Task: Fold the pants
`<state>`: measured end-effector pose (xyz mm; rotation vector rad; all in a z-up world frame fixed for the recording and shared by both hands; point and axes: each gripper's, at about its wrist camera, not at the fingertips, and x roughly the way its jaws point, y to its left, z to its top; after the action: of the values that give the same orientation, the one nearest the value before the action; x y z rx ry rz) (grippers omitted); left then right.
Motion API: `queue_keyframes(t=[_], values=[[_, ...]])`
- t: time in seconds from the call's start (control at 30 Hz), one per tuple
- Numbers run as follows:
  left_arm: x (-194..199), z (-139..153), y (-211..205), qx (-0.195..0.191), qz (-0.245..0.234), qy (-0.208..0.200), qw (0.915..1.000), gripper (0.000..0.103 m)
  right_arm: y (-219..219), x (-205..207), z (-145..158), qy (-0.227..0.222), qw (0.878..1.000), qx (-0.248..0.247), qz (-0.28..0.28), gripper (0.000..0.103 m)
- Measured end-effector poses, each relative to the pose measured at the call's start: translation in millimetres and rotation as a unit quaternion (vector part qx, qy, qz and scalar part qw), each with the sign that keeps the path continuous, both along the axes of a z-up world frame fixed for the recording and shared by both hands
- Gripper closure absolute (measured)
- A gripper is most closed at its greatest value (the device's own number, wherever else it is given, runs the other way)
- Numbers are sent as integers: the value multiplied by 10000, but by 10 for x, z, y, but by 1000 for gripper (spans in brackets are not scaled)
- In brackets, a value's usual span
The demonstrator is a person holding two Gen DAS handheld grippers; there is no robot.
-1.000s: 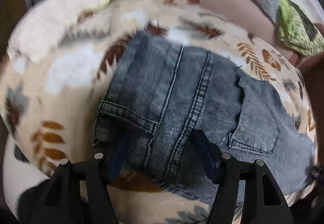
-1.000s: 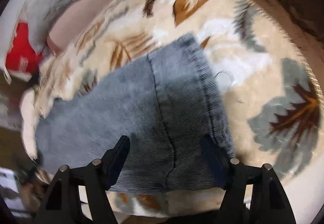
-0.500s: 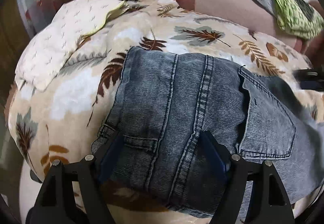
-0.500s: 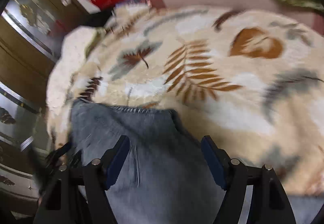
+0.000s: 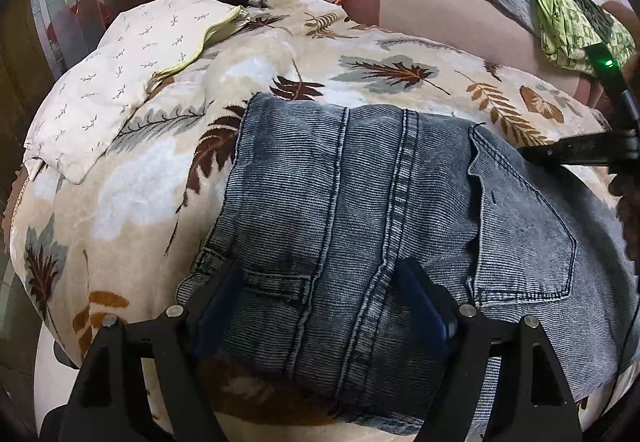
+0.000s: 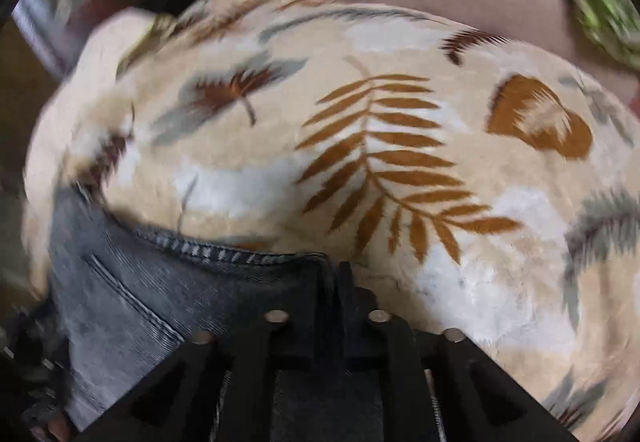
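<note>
Right gripper [image 6: 334, 282] pinching pants [image 6: 168, 282]

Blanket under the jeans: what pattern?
Cream blanket printed with brown, rust and grey leaves and ferns; clearest in the left wrist view.

The pants [image 5: 380, 226] are faded blue-grey denim with pale ribbed streaks, lying folded and flat across the centre and lower right of the left wrist view. A double-stitched seam runs down the middle — a patch pocket sits right of it, a belt loop at lower left. In the right wrist view they fill the lower left, blurred.
</note>
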<state>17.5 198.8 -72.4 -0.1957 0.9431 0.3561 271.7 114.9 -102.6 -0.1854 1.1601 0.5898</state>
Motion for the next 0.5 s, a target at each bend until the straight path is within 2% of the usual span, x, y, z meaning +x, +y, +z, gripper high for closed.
queue_keyframes(t=[0.07, 0.13, 0.23, 0.27, 0.3, 0.33, 0.37, 0.4, 0.43, 0.47, 0.5], values=[[2, 3, -4, 5, 19, 6, 10000, 22, -148, -32, 145, 6, 9997, 65, -239, 44], [5, 5, 3, -27, 51, 6, 10000, 22, -401, -172, 386, -22, 9960, 700, -563, 41], [7, 2, -5, 3, 62, 9, 10000, 22, -826, -552, 596, 308, 9788, 1685, -1122, 38], [7, 0, -9, 18, 64, 7, 10000, 22, -905, -690, 586, 428, 9713, 2032, -1161, 33], [7, -2, -14, 35, 73, 5, 10000, 22, -1010, -856, 554, 533, 9644, 2297, -1194, 23], [9, -4, -15, 44, 83, 2, 10000, 22, -1129, -1035, 420, 635, 9609, 2370, -1281, 18], [12, -6, -22, 64, 103, 1, 9999, 22, -1181, -1080, 314, 716, 9628, 2232, -1341, 11], [15, -7, -25, 77, 107, -2, 9999, 21, -1233, -1108, 97, 929, 9675, 1860, -1440, 13], [20, -8, -38, 122, 113, 3, 9999, 21, -1326, -1098, -182, 1349, 9644, 1643, -1573, 18], [18, -6, -40, 143, 123, -9, 9998, 21, -1480, -1126, -165, 1238, 9558, 2026, -1731, 24], [7, -3, -30, 109, 140, -48, 9998, 21, -1564, -1123, -102, 1312, 9483, 2240, -1829, 23]])
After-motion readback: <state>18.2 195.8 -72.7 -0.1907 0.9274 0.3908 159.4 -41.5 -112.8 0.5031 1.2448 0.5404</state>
